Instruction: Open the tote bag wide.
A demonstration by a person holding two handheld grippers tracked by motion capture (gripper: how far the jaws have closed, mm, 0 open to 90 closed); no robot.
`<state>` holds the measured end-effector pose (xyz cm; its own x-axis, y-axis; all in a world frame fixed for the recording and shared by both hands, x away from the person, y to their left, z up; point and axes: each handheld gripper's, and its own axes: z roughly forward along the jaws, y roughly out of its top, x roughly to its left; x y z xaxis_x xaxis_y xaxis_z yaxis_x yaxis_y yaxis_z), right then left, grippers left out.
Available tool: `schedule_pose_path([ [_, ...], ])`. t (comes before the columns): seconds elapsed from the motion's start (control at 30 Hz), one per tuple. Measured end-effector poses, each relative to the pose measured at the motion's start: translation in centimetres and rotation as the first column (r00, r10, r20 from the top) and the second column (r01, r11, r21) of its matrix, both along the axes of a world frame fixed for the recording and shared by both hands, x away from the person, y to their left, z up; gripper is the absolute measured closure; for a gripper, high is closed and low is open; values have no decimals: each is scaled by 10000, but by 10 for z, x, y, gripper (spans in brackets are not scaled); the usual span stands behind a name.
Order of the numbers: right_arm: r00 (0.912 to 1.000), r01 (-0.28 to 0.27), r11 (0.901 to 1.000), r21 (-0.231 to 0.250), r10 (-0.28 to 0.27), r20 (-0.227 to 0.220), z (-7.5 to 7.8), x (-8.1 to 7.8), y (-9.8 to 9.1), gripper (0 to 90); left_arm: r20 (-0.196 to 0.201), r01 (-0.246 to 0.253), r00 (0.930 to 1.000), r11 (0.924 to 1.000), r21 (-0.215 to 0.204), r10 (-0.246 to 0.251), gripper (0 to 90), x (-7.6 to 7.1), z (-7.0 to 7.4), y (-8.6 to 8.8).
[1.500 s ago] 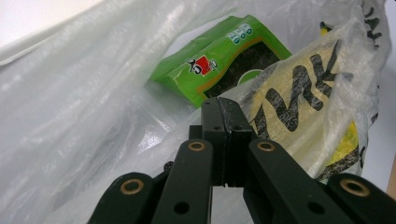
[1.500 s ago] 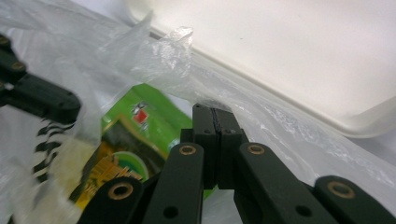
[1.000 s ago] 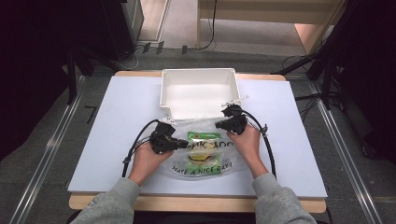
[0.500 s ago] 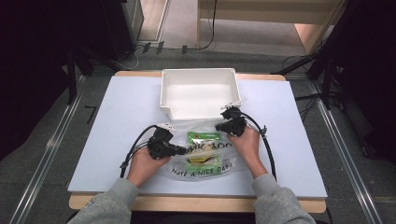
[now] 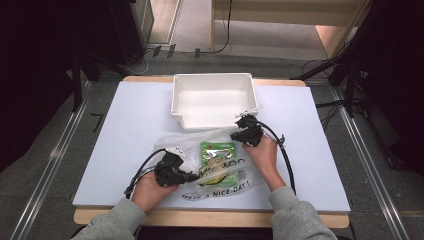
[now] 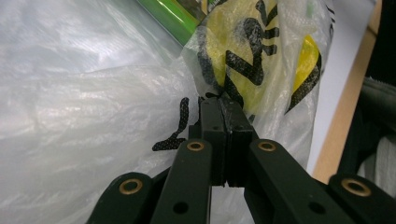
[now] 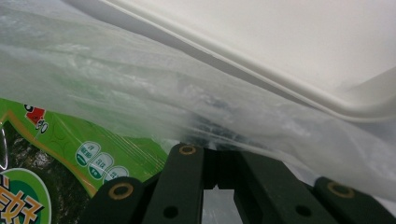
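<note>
— Where's the plastic bag (image 5: pixel 220 160) relative to you?

— Flat on the table (image 5: pixel 120 130), between my two hands, its far edge touching the near wall of the white bin (image 5: pixel 212 100). My left gripper (image 5: pixel 187 176) has its jaws clamped on the film at the near-left side; my right gripper (image 5: pixel 239 136) is pinched on the far-right edge, just beside the bin.

— Which hand is nearer the bin?

— The right. The green packet (image 5: pixel 216 152) lies inside the bag, so I'd judge the bin sits straight ahead, beyond the bag.
</note>
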<state>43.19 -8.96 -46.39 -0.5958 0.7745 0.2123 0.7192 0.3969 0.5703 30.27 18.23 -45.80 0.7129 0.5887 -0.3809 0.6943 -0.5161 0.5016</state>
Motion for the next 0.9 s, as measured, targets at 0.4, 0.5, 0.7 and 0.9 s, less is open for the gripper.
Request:
schedule_pose_path([
  [0.4, 9998, 161, 9999, 37, -160, -105, 1, 0, 0, 900, -240, 485, 9986, 9987, 177, -481, 895, -29, 0, 6],
  [0.5, 9999, 43, 9996, 296, -40, -99, 3, -2, -1, 900, -266, 433, 9987, 9990, 102, -430, 893, -26, -1, 6],
  [0.7, 9994, -353, 9978, 553, 355, -27, 17, -15, -5, 900, -266, 252, 9993, 9997, -6, -252, 894, -22, -2, 5],
  [0.9, 9970, -766, 9942, 758, 769, -7, 27, -34, -8, 900, -241, 240, 9994, 9997, -6, -240, 895, -21, -2, 5],
])
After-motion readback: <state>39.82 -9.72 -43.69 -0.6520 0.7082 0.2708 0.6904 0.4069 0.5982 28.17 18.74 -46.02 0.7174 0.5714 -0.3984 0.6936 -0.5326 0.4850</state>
